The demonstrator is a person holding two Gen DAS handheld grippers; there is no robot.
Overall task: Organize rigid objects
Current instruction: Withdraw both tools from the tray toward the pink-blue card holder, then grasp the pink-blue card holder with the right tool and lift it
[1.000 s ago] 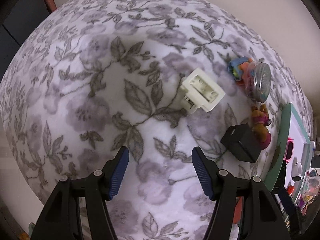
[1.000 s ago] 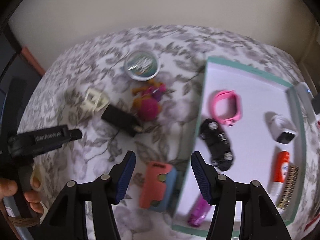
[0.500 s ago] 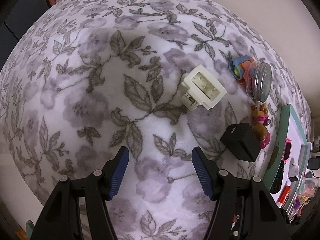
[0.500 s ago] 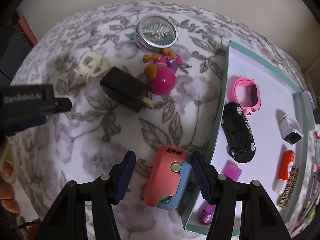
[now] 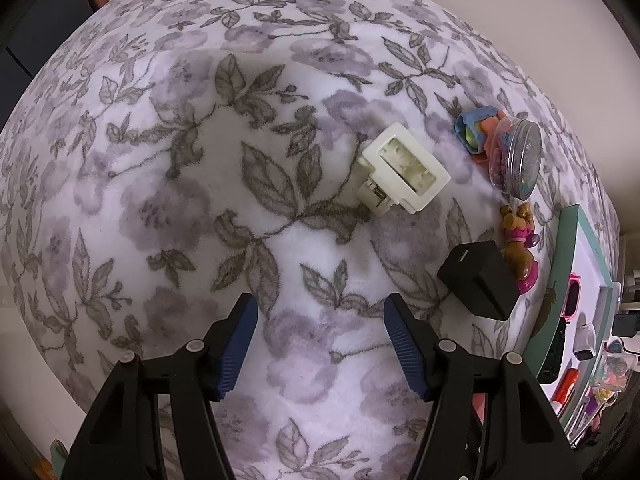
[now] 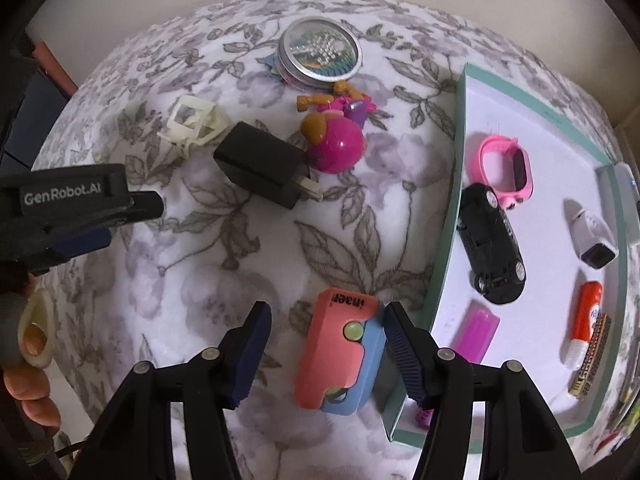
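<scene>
Since the earlier frame the right gripper [image 6: 326, 326] has dropped closer to the floral fleece cloth [image 6: 240, 280] and now brackets the pink-and-blue plastic box cutter [image 6: 340, 354]. Its jaws are spread, the right pad at the cutter's blue side and the left pad clear of it, so nothing is clamped yet.

The left gripper [image 5: 318, 330] hovers unclenched over bare cloth, holding nothing.

By my reading the job is partly done: the teal-rimmed white tray [image 6: 450, 216] already holds 6 items, among them a black toy car [image 6: 490, 240] and a pink wristwatch [image 6: 506, 168].

5 things wait on the cloth: the cutter, a black wall charger [image 6: 260, 168], a pink ball-shaped doll toy [image 6: 336, 140], a cream plastic buckle [image 6: 192, 122] and a clear lidded jar of beads [image 6: 320, 52].

The tray's raised wall stands just beside the cutter, so room on that side is tight; the left side lies open.
</scene>
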